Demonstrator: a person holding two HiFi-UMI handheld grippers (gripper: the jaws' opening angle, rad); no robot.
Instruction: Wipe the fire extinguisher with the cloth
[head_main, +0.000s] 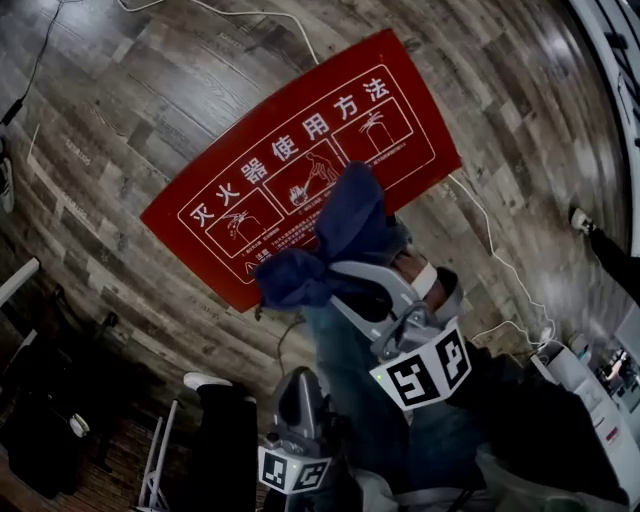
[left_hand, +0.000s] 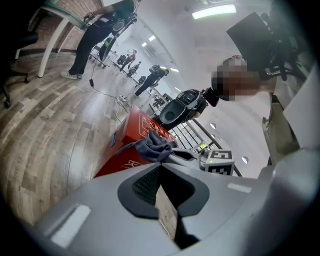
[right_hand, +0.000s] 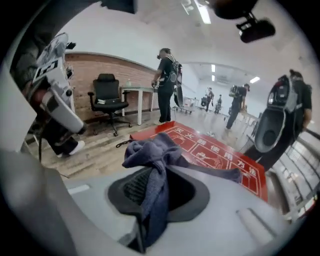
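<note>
I have the right gripper (right_hand: 160, 175) clenched on the cloth (right_hand: 150, 147): its 2 jaws pinch a fold of blue fabric, with a loose bunch puffed out past the tips and 1 tail trailing back between the pads toward the camera. The left gripper (left_hand: 161, 172) hangs lower and nearer to me, its jaws closed together with nothing in them. I see no extinguisher bottle anywhere. What I take for the job's target is the red extinguisher box (head_main: 250, 175), lying flat on the wooden floor (head_main: 120, 110) with its white printed instruction panel facing up. In the head view the cloth bunch sits over the near edge of that panel, but I cannot tell from any view whether fabric touches it yet. I judge the cloth to be light, soft and limp. It will fold and drag rather than push, so the wiping has to come from pressing the bunch down with the jaw tips, and the pinch should stay deep in the fold so the cloth does not pull out on a stroke. The box looks rigid, with a smooth painted face, likely slick under cloth and easy to wipe. It may also skate across the floor if I push sideways, so long strokes along the panel seem safer. If it shifts, the free left gripper could brace the near edge, which looks like the best place to steady it.
</note>
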